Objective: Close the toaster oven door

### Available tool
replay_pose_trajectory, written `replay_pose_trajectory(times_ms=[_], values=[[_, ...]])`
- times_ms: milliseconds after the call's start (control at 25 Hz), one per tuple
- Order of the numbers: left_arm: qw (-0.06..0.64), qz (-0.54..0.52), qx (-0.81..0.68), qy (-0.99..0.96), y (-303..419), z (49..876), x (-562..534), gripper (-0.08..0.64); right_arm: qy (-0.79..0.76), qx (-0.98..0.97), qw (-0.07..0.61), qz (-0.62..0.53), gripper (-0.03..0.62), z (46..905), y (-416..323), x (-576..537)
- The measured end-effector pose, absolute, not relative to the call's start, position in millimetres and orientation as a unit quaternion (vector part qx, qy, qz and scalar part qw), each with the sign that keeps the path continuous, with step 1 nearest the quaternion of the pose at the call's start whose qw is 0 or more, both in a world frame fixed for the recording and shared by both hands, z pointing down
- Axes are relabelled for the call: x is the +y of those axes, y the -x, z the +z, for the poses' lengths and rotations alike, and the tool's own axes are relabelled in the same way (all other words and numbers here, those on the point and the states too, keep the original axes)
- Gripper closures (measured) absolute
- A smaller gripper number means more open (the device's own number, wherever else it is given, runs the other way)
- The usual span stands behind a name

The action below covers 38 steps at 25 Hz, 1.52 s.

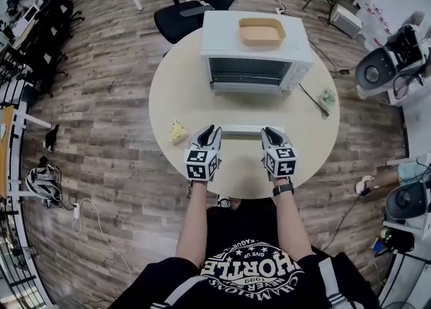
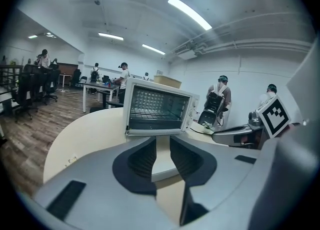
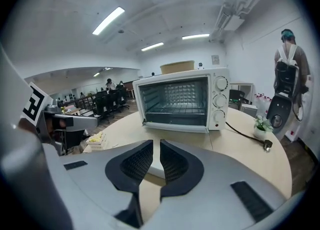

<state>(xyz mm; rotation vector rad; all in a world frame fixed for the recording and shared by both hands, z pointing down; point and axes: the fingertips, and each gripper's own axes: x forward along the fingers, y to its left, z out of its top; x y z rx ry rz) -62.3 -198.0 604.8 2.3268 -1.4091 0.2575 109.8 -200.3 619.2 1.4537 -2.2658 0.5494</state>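
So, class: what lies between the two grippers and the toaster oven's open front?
The open door's white front bar, running from left gripper to right gripper; past it, nothing else shows before the toaster oven. Head view shows this.

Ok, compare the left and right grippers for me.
The left gripper has its fingers wider apart than the right gripper. The left gripper is at the left end of the door handle, the right gripper near its right end. Both are open and point at the toaster oven.
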Motion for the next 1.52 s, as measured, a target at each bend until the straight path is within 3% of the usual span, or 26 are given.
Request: replay_pose_trajectory(times_ms=[680, 1520], values=[[0.254, 0.136, -0.508, -0.812, 69, 663, -197, 0.411, -0.555, -0.766, 0.213, 0.246, 0.474, 669, -162, -196], [0.313, 0.159, -0.527, -0.774, 70, 724, -197, 0.394, -0.571, -0.729, 0.225, 0.303, 0.465, 727, -193, -192]])
